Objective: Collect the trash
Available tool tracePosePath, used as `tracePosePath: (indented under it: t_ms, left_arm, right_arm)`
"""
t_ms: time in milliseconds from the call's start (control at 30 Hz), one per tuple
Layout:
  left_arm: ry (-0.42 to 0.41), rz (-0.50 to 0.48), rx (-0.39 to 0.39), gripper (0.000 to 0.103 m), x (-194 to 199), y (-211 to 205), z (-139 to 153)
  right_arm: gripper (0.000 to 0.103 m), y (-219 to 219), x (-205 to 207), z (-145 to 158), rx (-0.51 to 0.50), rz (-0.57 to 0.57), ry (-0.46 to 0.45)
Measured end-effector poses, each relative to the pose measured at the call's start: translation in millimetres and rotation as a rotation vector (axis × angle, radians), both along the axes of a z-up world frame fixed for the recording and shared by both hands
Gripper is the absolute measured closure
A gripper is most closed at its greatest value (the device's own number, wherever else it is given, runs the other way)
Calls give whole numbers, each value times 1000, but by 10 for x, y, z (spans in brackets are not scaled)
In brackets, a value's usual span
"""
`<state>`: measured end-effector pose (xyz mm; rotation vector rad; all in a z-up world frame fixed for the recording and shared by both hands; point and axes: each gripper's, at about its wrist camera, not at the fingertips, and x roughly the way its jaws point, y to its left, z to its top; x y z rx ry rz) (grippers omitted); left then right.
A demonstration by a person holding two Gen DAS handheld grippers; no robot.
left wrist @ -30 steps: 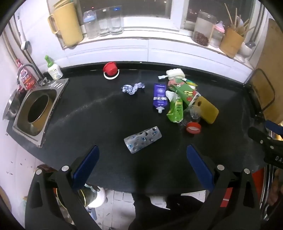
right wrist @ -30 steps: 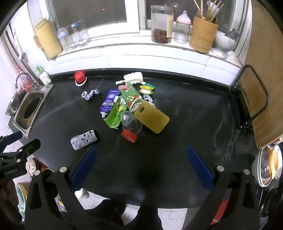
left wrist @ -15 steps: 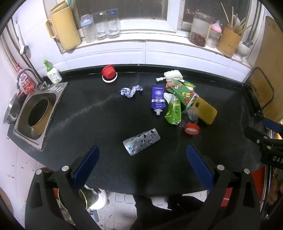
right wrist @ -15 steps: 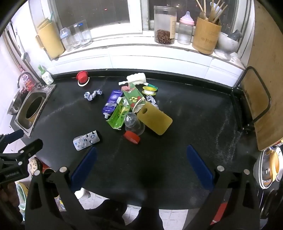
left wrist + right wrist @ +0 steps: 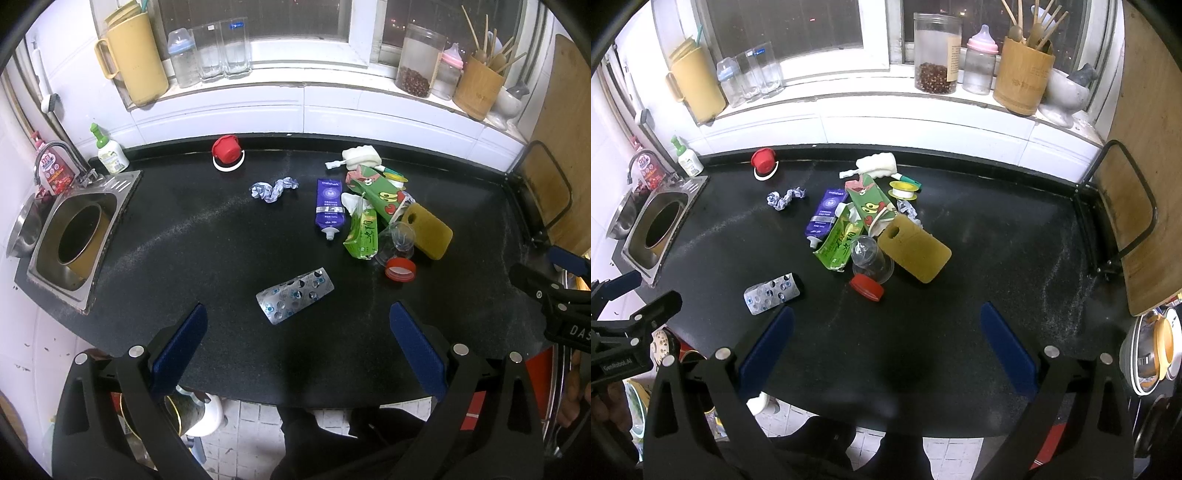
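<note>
Pulled back higher since a second ago: left gripper point(image 5: 295, 343) and right gripper point(image 5: 884, 345) spread, empty; blister pack point(image 5: 294, 295) at 12 o'clock, trash uncollected.

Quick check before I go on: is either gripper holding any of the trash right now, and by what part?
Nothing is held. The left gripper and right gripper are both open and empty above the counter.

Worktop point(image 5: 192, 236): black, speckled.
Window point(image 5: 790, 33): dark, above the white tiled sill.
Floor point(image 5: 255, 421): pale tiles below.
</note>
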<state>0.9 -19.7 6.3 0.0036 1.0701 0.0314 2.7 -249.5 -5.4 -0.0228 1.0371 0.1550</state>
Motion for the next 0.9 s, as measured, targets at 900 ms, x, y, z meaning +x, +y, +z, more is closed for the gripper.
tracePosePath:
  t_ms: [900]
  left_arm:
    - [2, -1, -2, 7, 6, 0, -3]
  right_arm:
    - [6, 26, 29, 8, 2, 0, -4]
